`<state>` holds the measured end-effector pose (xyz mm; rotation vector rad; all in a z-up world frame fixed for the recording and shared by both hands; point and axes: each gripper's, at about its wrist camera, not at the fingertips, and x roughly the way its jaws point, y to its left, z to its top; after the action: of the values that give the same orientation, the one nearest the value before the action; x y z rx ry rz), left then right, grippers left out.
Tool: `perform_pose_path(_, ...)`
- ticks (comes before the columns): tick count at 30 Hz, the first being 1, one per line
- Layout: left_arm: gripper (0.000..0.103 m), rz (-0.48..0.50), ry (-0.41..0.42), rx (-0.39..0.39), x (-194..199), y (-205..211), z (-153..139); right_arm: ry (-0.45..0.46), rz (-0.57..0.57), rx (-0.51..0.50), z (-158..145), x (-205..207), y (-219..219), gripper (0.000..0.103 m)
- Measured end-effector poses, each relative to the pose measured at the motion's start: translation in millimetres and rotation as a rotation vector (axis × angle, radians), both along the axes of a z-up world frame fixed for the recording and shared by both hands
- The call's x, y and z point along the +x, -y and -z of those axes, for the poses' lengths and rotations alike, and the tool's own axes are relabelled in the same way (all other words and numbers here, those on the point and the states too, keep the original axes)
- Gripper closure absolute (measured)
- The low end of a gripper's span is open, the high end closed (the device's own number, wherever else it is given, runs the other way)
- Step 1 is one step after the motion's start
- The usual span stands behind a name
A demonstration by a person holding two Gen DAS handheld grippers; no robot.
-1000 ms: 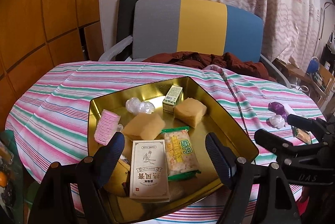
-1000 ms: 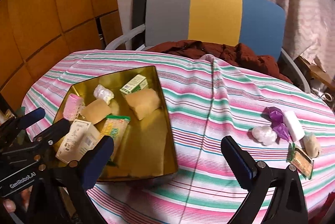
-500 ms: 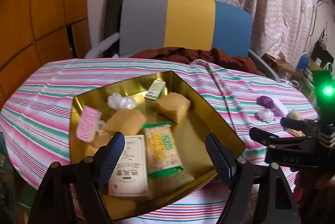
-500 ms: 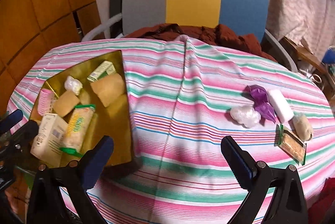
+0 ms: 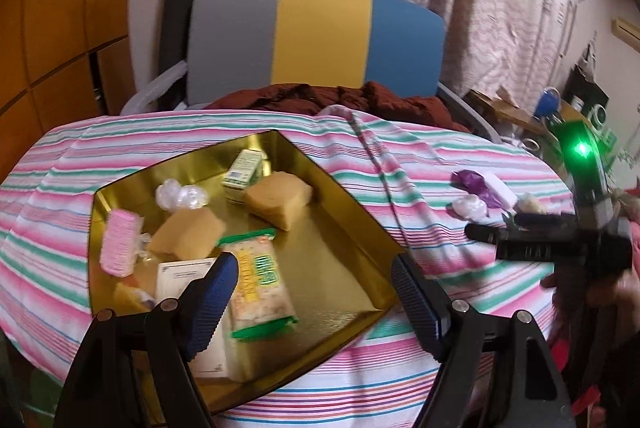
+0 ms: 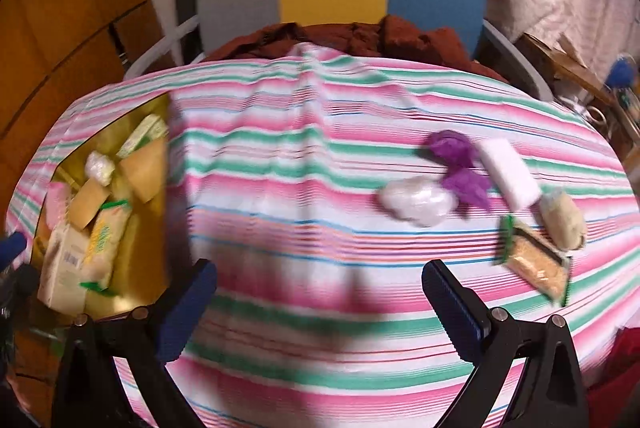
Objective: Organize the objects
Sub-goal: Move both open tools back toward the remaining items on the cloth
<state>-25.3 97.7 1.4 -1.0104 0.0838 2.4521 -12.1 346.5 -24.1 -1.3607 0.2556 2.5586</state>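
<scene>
A round table under a pink, green and white striped tablecloth [image 6: 304,155] is filling both views, with a grey, yellow and blue chair back [image 5: 316,35] standing behind it. A gold tray [image 5: 332,260] is sitting on the table's left side and is serving, it seems, as the collecting place: it is already holding a green-edged cracker packet [image 5: 256,280], two tan sponge-like blocks [image 5: 280,197], a small green carton [image 5: 244,171], a pink ridged item [image 5: 118,248] and a clear wrapped lump.

Well apart, on the right side, loose items are lying bunched together: a white bar [image 6: 508,175], a clear wrapped lump [image 6: 418,199], purple wrappers [image 6: 460,163], a tan lump [image 6: 564,220] and a green-edged snack packet [image 6: 536,262], probably waiting to be moved.

The left gripper [image 5: 314,300] is hovering over the tray's near edge, fingers spread and empty. The right gripper [image 6: 320,304] is hanging above bare cloth near the loose group, also released and carrying nothing.
</scene>
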Motion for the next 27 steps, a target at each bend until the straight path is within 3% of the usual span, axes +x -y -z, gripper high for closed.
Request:
perform_pose_path(9,0.023,0.108,0.019,0.006,1.0,-42.4,-3.7,-0.063,0.223,0.008,-19.7,11.7,-120.7,0.0)
perform_pose_path(14,0.023,0.184,-0.003,-0.037,1.9,-81.9,-8.3,-0.192,0.378,-0.123,-15.3,33.8,-185.3,0.0)
perform_pose_path(17,0.023,0.226,-0.007,-0.06,-0.3,-108.8,-7.1,-0.215,0.474,-0.275,-4.0,45.0,-211.6,0.0)
perform_pose_path(21,0.023,0.281,0.006,-0.085,-6.1,-145.4,0.6,-0.261,0.476,-0.323,-7.9,50.0,-214.9,0.0)
perform_pose_path(27,0.024,0.373,0.059,-0.136,-15.3,-204.6,21.9,-0.224,0.402,-0.334,-6.3,40.3,-203.7,0.0)
